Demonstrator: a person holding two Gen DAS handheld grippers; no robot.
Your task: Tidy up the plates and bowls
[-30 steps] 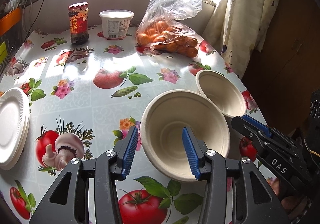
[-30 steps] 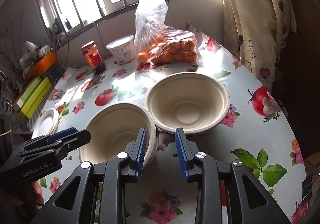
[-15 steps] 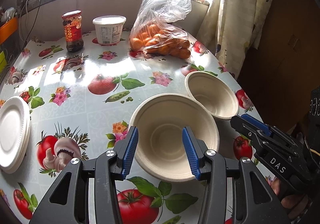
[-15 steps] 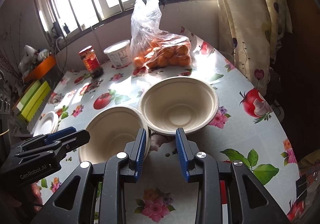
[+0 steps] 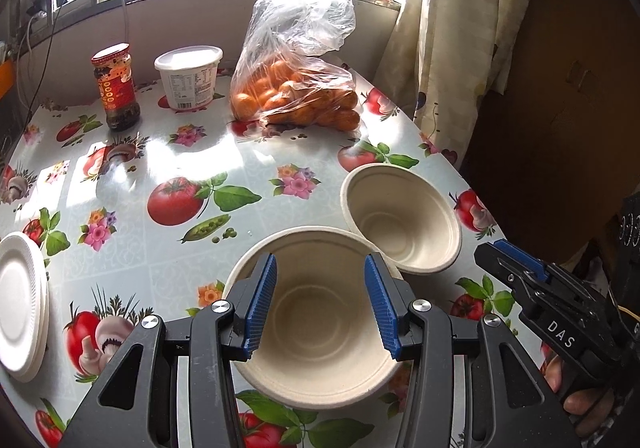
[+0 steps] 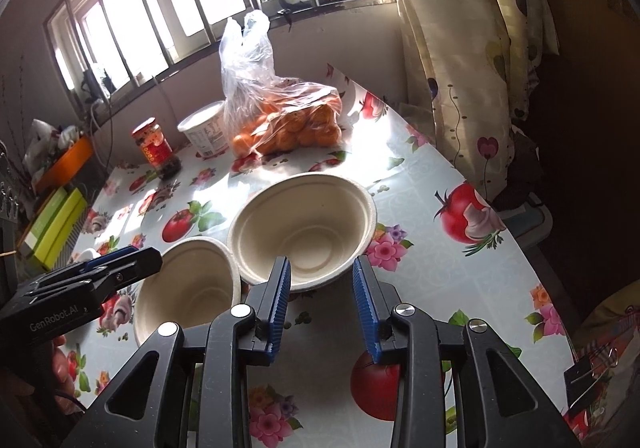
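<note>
the near bowl [image 5: 320,312] sits on the bench [image 5: 132,248] just below our left tool [image 5: 320,300], whose jaws are spread above it, pinching nothing. the far bowl [image 6: 304,224] lies just ahead of our right tool [image 6: 320,300], also parted and empty; the rims touch or overlap. plates [image 5: 20,304] are stacked well off to the left. we judge that lifting one bowl could drag the other, and the thin rim may slip or buckle on the glossy cloth.
</note>
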